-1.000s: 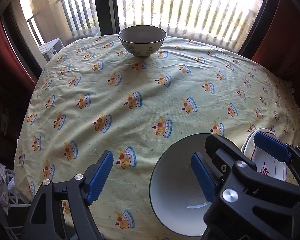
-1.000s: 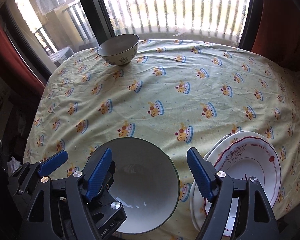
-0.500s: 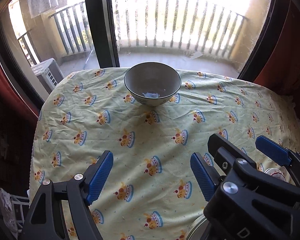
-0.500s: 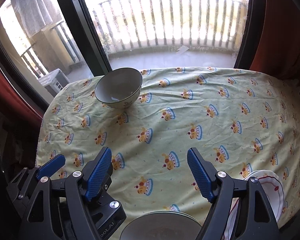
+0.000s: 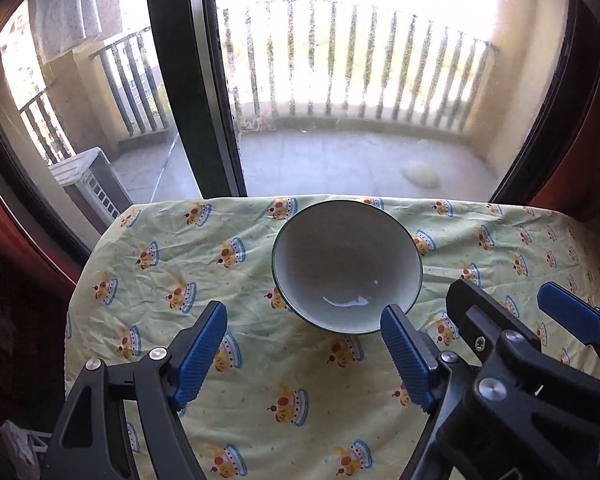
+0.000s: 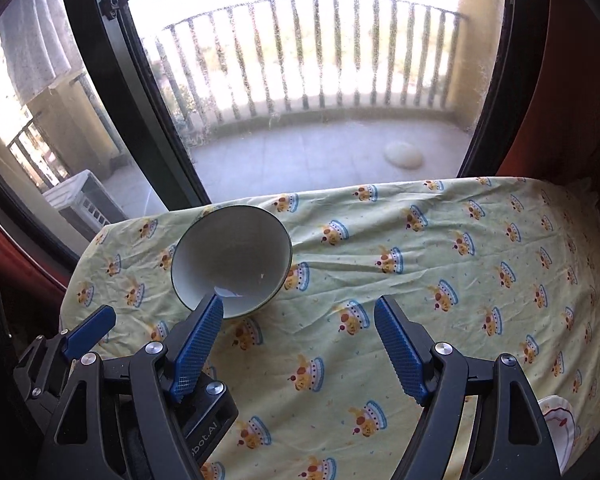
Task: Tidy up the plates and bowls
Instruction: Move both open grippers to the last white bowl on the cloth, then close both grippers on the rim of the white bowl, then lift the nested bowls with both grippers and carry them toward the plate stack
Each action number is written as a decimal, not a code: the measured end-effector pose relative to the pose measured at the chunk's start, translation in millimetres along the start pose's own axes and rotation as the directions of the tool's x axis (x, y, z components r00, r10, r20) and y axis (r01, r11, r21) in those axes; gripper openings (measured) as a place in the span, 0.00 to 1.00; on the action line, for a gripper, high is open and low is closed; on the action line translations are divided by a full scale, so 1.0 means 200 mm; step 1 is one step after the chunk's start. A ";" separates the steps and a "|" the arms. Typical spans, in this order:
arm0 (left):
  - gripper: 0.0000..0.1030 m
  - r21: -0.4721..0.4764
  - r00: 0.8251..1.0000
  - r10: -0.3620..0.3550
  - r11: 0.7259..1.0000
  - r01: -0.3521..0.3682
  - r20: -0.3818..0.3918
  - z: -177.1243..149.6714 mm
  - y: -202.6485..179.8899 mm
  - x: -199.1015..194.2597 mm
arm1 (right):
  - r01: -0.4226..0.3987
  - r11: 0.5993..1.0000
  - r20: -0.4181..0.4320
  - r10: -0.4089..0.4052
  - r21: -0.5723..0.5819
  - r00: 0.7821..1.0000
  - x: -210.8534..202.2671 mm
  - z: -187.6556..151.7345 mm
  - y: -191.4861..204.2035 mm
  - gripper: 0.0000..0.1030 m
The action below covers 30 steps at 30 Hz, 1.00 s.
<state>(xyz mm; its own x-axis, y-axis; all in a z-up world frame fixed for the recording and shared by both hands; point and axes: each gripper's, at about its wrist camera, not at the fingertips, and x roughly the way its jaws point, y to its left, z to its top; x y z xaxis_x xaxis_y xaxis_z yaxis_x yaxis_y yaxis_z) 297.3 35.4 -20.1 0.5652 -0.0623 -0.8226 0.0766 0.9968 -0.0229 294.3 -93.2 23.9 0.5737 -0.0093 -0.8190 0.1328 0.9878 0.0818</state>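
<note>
A white bowl [image 5: 346, 268] with a dark green rim stands upright near the far edge of the table, by the window. My left gripper [image 5: 304, 346] hovers just short of it, open, with nothing between its blue pads. In the right wrist view the same bowl [image 6: 232, 256] lies ahead and to the left of my right gripper [image 6: 300, 340], which is also open and empty. The left gripper's fingers [image 6: 90, 330] show at the lower left there. A sliver of a white plate [image 6: 558, 428] with red trim shows at the lower right edge.
The table wears a yellow-green cloth [image 5: 300, 400] printed with crowns; its far edge runs just behind the bowl. Beyond it are a glass door with a dark frame [image 5: 196, 80], a balcony railing and red curtains [image 6: 572, 80] at the sides. The right gripper's fingers [image 5: 568, 316] crowd the left wrist view.
Both grippers have travelled across the table toward the window. The near bowl and the plates have slid out of view below, and the far bowl has come close. Both grippers stayed open.
</note>
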 end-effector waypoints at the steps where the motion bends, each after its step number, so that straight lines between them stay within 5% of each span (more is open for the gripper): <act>1: 0.78 -0.001 1.000 0.001 1.000 -0.001 0.001 0.02 0.01 0.03 | 0.004 1.000 0.003 -0.004 -0.005 1.000 0.03 0.02 0.01 0.78; 12: 0.68 0.002 1.000 0.011 1.000 -0.011 -0.007 0.16 0.04 0.28 | 0.023 0.999 0.020 -0.023 0.033 1.000 0.29 0.17 0.05 0.66; 20: 0.40 0.017 0.998 0.009 1.000 -0.008 -0.056 0.15 0.03 0.46 | 0.028 0.999 -0.044 -0.026 0.045 0.999 0.53 0.19 0.05 0.46; 30: 0.26 0.020 0.998 0.021 1.000 -0.020 -0.062 0.15 0.04 0.54 | 0.009 0.998 -0.057 -0.005 0.068 0.998 0.65 0.17 0.04 0.28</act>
<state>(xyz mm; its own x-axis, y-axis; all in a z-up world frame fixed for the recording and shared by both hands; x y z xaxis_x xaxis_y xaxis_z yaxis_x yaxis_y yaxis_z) 384.2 35.4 -91.4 0.5147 -0.0383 -0.8565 0.0817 0.9967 0.0045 398.4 -91.0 -62.7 0.5264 -0.0052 -0.8502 0.1921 0.9749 0.1130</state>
